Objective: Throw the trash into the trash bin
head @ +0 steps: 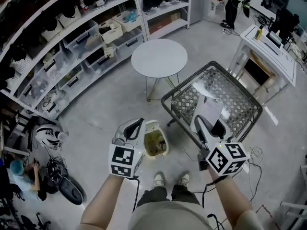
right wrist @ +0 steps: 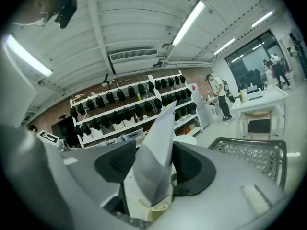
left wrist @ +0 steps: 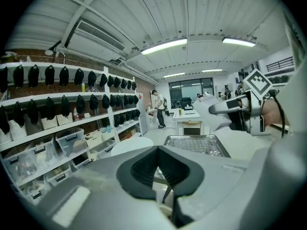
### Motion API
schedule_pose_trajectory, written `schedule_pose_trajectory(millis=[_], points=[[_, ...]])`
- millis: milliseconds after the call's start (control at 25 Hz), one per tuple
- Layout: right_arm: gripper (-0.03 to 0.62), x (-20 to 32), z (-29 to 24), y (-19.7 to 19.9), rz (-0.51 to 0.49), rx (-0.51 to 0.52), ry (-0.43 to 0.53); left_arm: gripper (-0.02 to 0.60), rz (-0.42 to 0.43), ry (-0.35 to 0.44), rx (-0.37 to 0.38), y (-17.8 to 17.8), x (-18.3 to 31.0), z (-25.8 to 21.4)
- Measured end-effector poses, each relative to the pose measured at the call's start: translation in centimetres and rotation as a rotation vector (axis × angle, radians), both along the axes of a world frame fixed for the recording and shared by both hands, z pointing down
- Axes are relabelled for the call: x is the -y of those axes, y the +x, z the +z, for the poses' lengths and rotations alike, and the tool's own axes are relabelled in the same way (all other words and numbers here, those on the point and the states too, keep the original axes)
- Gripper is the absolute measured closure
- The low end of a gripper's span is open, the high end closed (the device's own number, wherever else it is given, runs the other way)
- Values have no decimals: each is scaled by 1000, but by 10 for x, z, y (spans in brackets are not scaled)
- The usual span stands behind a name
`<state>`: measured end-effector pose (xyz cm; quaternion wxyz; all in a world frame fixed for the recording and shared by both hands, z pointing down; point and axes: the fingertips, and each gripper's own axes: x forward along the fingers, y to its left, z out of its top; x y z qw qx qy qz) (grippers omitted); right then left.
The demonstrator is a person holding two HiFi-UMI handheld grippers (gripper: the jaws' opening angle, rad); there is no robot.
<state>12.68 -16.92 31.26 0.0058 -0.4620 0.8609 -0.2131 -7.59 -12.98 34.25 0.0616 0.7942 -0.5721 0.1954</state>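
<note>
My right gripper (head: 205, 124) is shut on a white sheet of paper (head: 207, 110), held in the air in front of the wire-mesh table (head: 249, 99). In the right gripper view the sheet (right wrist: 156, 157) stands upright between the two dark pads (right wrist: 117, 164). My left gripper (head: 138, 123) hangs to the left of it, shut with nothing in it; its pads (left wrist: 144, 166) meet in the left gripper view. On the floor below and between the two grippers stands a small cream trash bin (head: 152, 123) with brownish trash inside.
A round white table (head: 159, 57) stands beyond the bin. Shelves with bins and dark caps (head: 72, 37) run along the left. A white desk (head: 268, 51) is at the right. Cables and shoes (head: 53, 138) lie at the left. A person (head: 234, 4) stands far off.
</note>
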Motion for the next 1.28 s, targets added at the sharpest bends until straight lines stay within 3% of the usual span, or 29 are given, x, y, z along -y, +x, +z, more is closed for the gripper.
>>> schedule_pose_trajectory(millis=[160, 520, 680, 880, 1280], points=[[347, -18, -26, 2, -52, -57, 88, 580, -37, 31, 5, -13, -26, -20], [347, -29, -52, 3, -96, -97, 148, 580, -107, 67, -34, -40, -48, -49], [347, -27, -58, -24, -180, -113, 194, 580, -148, 70, -48, -54, -45, -46], [347, -19, -51, -64, -274, -132, 185, 580, -198, 89, -89, -73, -37, -47], [347, -14, 35, -163, -434, -170, 50, 580, -248, -7, -92, -113, -35, 14]])
